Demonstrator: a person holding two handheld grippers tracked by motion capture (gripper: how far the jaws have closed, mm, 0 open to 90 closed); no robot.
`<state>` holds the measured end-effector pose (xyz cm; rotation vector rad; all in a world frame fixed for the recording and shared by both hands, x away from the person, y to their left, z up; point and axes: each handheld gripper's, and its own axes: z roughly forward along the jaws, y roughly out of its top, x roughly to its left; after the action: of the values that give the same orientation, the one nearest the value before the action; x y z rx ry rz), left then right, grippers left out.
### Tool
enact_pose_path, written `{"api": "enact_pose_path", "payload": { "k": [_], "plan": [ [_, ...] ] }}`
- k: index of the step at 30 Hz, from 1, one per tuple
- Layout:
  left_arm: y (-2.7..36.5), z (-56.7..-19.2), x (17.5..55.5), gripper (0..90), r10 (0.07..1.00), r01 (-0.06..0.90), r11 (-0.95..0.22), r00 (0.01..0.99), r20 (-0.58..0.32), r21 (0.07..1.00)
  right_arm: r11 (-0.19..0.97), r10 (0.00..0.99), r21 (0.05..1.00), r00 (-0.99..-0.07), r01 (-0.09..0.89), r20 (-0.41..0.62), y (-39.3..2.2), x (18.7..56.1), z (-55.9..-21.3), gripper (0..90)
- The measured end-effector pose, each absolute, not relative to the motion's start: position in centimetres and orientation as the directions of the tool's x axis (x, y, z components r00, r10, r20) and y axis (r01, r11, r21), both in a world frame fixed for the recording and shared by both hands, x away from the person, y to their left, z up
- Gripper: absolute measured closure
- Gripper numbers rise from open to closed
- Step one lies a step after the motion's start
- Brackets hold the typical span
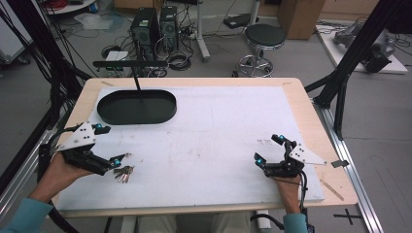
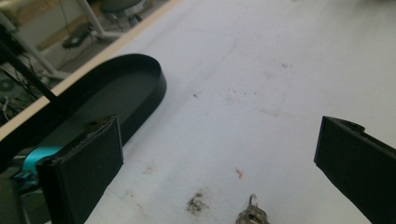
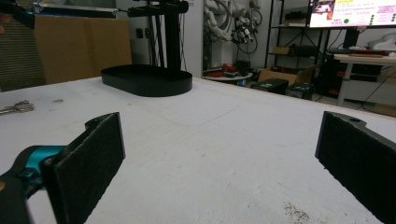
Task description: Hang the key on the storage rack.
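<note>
A small bunch of keys [image 1: 124,173] lies on the white table top near the front left; the left gripper view catches its tip [image 2: 251,214] at the bottom edge. My left gripper [image 1: 112,145] hovers just above and behind the keys, jaws wide open, nothing between them [image 2: 219,158]. A black oval tray [image 1: 136,107] sits empty at the back left, also in the left gripper view [image 2: 140,88] and the right gripper view [image 3: 147,79]. My right gripper [image 1: 268,148] rests open at the front right, nothing in its jaws [image 3: 219,149]. The keys [image 3: 16,108] lie far off in its view.
A thin black stand [image 1: 133,73] rises behind the tray. The white mat [image 1: 218,131] covers a wooden table [image 1: 301,92]. A wooden stick [image 1: 333,189] lies at the front right corner. A stool [image 1: 262,41] and computer towers [image 1: 155,26] stand on the floor beyond.
</note>
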<state>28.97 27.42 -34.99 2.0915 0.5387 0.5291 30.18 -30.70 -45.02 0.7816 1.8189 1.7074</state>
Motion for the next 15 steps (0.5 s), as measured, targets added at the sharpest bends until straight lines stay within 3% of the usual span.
{"api": "enact_pose_path", "payload": {
  "k": [9,15],
  "plan": [
    [25.7,-35.6,29.7,1.7,0.496,0.236,-0.651,0.852,0.169,0.721,0.038,0.716,0.998,-0.698,0.059,0.014,-30.7,30.2,-45.0,0.6],
    [25.2,-36.5,30.2,2.3,0.504,0.282,-0.676,0.851,0.149,0.681,0.038,0.717,0.998,-0.697,0.06,0.015,-30.7,30.2,-45.0,0.6]
  ]
}}
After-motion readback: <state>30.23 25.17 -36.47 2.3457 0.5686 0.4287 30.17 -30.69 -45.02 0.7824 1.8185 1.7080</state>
